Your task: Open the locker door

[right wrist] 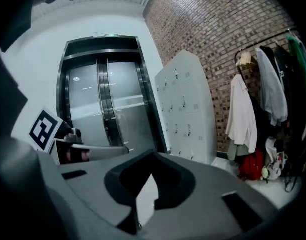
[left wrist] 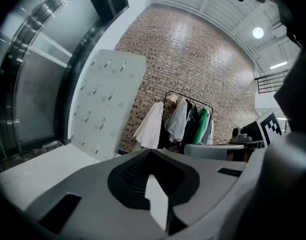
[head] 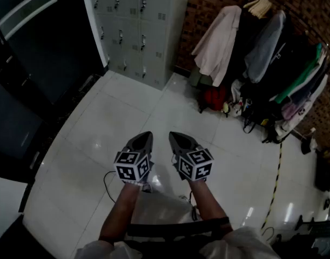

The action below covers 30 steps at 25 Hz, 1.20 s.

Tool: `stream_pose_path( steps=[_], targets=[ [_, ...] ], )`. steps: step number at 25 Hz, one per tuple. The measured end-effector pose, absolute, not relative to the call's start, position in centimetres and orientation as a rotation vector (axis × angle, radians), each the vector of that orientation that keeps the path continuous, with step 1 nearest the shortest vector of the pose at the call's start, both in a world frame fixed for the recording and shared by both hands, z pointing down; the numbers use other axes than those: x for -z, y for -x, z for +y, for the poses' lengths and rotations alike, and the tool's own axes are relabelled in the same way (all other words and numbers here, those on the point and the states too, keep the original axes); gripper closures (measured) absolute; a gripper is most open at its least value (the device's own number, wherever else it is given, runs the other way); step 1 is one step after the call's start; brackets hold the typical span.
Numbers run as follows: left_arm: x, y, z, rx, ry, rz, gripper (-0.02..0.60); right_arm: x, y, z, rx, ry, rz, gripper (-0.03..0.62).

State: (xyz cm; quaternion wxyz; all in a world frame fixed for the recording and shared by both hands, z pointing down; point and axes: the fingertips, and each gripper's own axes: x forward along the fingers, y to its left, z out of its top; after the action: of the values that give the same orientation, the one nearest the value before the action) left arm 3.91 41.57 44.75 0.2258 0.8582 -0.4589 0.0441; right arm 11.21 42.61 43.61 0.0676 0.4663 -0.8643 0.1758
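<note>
A: So, which way does the tall pale grey metal locker bank (head: 137,26) lie from the jaws?

B: Ahead and well apart, across the glossy white tiled floor (head: 116,117). From the left gripper (head: 145,138) it stands slightly left of the jaw line. From the right gripper (head: 176,138) it stands almost dead ahead, a touch to the right.

A: Which gripper is nearer?

B: They're side by side, so there's little in it. In the head view the left one sits on the locker's side, so I'd judge it marginally closer.

A: And the jaws?

B: Both pairs are clenched to a point with nothing between them. They'd need to part before taking a handle.

A: How do the doors run?

B: The bank's long axis is upright, and its small doors are stacked in columns. Each carries a little dark latch (head: 143,3), too small to tell how it works.

A: Anything beside the jaws' path?

B: A rail of hanging coats (head: 262,47) stands off to the right against the red brick wall (head: 208,4). Dark glass doors (head: 51,47) are on the left. Neither is between the jaws and the locker.
</note>
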Motion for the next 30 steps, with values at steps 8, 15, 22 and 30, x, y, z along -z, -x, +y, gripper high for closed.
stream_pose_path(
  steps=[8,15,22,30],
  targets=[
    [-45.4,-1.8,39.6,-0.117,-2.364,-1.26,0.584,-44.2,-9.1,40.7,-0.535,-1.406,-2.603,0.586],
    [-46.3,-0.3,37.7,-0.126,-2.358,-1.236,0.584,-45.0,-7.5,38.7,-0.55,-1.414,-2.588,0.586],
    [-46.3,2.3,35.3,-0.14,-2.37,-1.216,0.584,-45.1,-4.5,36.2,-0.57,-1.427,-2.59,0.586],
    [-47.1,5.0,32.5,-0.125,-2.332,-1.226,0.584,-45.2,-1.4,33.6,-0.559,-1.381,-2.593,0.586]
  ],
)
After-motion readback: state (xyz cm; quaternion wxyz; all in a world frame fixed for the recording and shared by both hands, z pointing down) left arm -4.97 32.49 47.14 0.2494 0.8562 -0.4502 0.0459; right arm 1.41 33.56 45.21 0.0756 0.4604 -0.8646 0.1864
